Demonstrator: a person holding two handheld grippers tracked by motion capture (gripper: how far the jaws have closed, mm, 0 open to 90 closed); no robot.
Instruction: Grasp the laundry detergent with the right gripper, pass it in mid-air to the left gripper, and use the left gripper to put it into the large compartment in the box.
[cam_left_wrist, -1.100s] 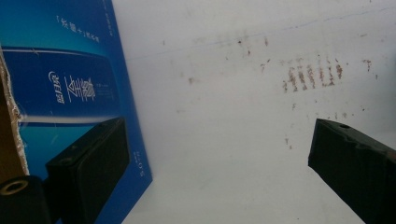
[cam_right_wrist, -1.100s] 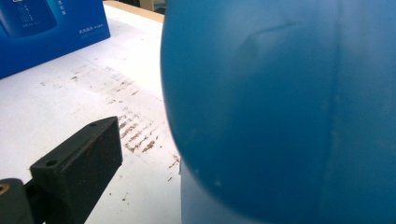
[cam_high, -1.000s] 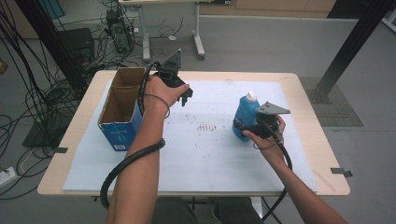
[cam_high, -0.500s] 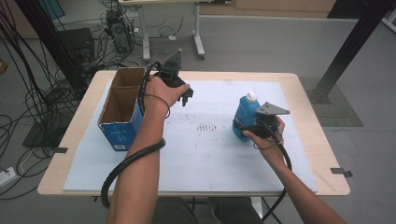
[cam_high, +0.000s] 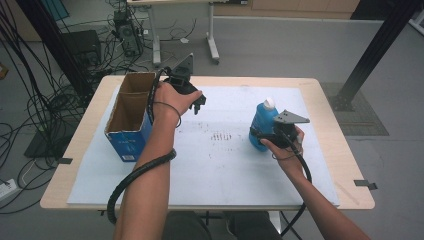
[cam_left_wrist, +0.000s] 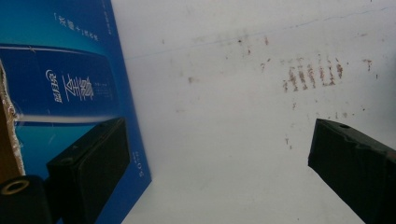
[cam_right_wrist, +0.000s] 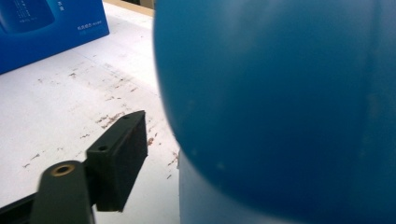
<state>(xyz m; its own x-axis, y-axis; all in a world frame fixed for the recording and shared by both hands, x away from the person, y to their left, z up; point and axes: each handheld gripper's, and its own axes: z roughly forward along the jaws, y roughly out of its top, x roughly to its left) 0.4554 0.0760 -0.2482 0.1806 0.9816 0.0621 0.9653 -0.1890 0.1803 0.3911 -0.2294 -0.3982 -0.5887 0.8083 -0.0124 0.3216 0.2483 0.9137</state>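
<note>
A blue bottle with a white cap stands upright on the white sheet at the right. My right gripper reaches it from the right, level with its lower body. Its jaws have just been closing with the bottle between them. In the right gripper view a thin gap remains between one of its fingers and the bottle; the other finger is hidden behind it. My left gripper hovers open beside the blue cardboard box, jaws pointing down. Nothing lies between its jaws, and the box wall is just left of them.
The open-topped box stands near the table's left edge. The white sheet has a patch of brown marks in the middle. Cables, a black stand and another desk's legs lie on the floor beyond the table.
Both hands stay where they were. The bottle and the box have not shifted.
</note>
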